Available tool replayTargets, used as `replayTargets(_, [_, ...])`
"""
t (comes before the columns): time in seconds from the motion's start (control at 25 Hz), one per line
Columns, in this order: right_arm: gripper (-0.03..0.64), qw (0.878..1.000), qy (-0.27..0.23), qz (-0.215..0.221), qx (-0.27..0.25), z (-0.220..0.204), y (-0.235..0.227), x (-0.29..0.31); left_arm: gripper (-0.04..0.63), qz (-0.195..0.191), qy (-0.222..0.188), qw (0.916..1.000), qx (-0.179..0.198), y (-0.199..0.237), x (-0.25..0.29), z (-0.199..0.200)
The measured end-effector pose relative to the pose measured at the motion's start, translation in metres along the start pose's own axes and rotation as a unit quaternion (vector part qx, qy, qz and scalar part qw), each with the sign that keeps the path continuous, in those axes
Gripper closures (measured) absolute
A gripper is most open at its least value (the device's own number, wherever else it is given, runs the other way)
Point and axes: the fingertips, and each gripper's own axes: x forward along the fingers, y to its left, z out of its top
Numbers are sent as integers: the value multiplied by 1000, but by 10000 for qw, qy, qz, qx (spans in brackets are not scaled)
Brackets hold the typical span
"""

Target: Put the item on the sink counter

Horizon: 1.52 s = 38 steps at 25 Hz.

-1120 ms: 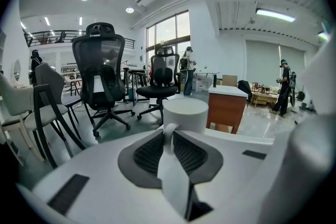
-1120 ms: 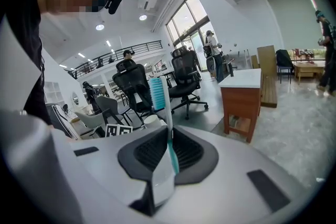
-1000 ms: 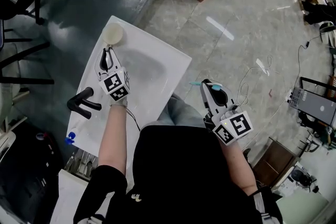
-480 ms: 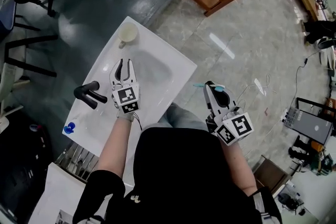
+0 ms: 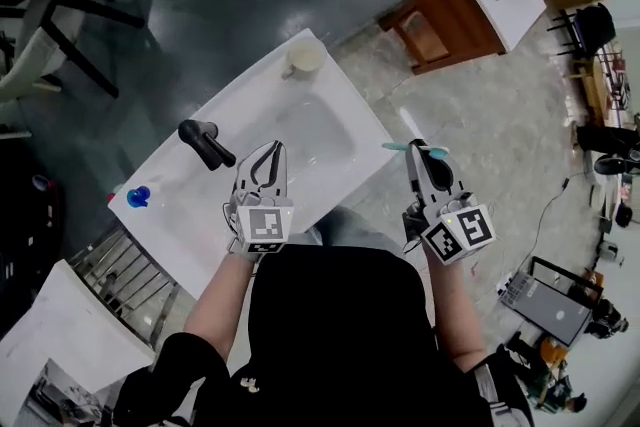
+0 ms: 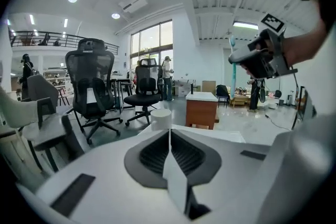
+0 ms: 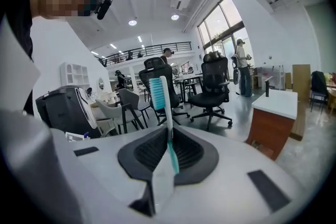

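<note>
From the head view, the left tool [image 5: 270,153] hangs over the white sink desk [image 5: 180,215], and the right tool [image 5: 422,160] is off its edge, above the floor. The left gripper view alone shows its jaws together with nothing between them. The right gripper view shows its jaws clamped on an upright teal toothbrush [image 7: 164,107].

- Top [image 5: 330,315]: black, short-sleeved, with a small pale emblem [image 5: 258,377] on the left side
- Trousers [image 5: 335,218]: grey-blue fabric
- Left gripper [image 5: 270,149]: white shell, black finger frames, dark ribbed pads inside a grey surround
- Left marker cube [image 5: 262,225]: white faces, black square markers
- Right gripper [image 5: 420,155]: same construction and colours
- Right marker cube [image 5: 458,235]: white faces, black square markers
</note>
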Motion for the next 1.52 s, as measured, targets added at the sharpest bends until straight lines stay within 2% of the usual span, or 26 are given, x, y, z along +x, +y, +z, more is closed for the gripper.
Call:
replayTargets(0.32, [568, 9967, -112, 665, -441, 45, 24, 63, 568, 441, -32, 9981, -434, 29, -29, -2])
replayTargets(0.64, [568, 9868, -35, 1519, -566, 57, 31, 125, 568, 1377, 95, 9875, -767, 53, -47, -6])
replayTargets(0.8, [568, 9801, 122, 1897, -569, 55, 27, 157, 568, 1808, 255, 9788, -933, 55, -51, -7])
replayTargets(1.04, [566, 9665, 368, 2486, -518, 39, 29, 204, 568, 2383, 563, 9600, -1360, 54, -52, -19])
replayTargets(1.52, [568, 9348, 1160, 3330, -426, -32, 37, 258, 568, 2869, 1206, 9353, -1683, 27, -43, -47])
